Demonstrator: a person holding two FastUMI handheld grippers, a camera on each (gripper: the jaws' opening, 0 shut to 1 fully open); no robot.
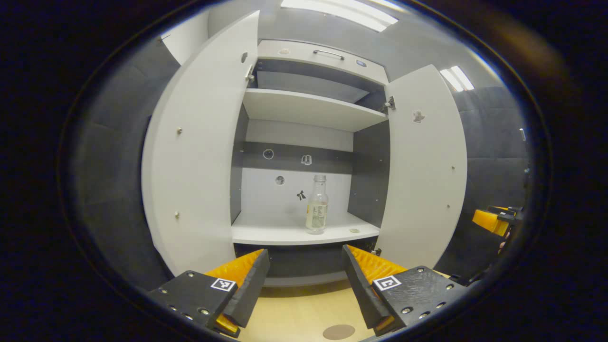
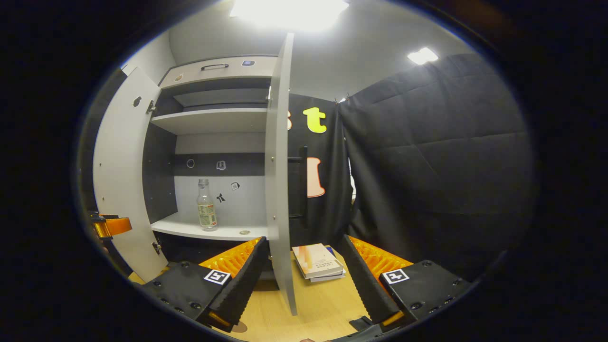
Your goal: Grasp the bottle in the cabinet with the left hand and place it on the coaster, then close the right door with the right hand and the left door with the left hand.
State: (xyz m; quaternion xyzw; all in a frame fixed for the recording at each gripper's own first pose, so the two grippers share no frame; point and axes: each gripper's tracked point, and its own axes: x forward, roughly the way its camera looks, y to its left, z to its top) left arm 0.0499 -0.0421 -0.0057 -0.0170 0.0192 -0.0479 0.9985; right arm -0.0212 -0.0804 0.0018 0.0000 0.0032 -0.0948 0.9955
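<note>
Cabinet doors stand wide open on the tall white cabinet (image 1: 308, 109), the left white door (image 1: 194, 152) and the right white door (image 1: 422, 166) both swung outward. On the lower white shelf (image 1: 266, 232), toward its front edge and right of middle, a clear glass bottle (image 1: 317, 205) with a pale label stands upright, untouched. A small round thing lies on the shelf just right of it, too small to tell what.

In the left gripper view the left gripper (image 1: 305, 278) hangs in front of the cabinet, below the shelf, jaws apart with nothing between them. Beneath it lies the pale wooden counter (image 1: 294, 313), with a round brown coaster (image 1: 338, 331) near the front edge.

In the right gripper view the right gripper (image 2: 304, 280) has its jaws apart too, holding nothing; the right door's edge stands between them, farther off. A small stack of books (image 2: 317, 261) lies on the counter beside that door.
</note>
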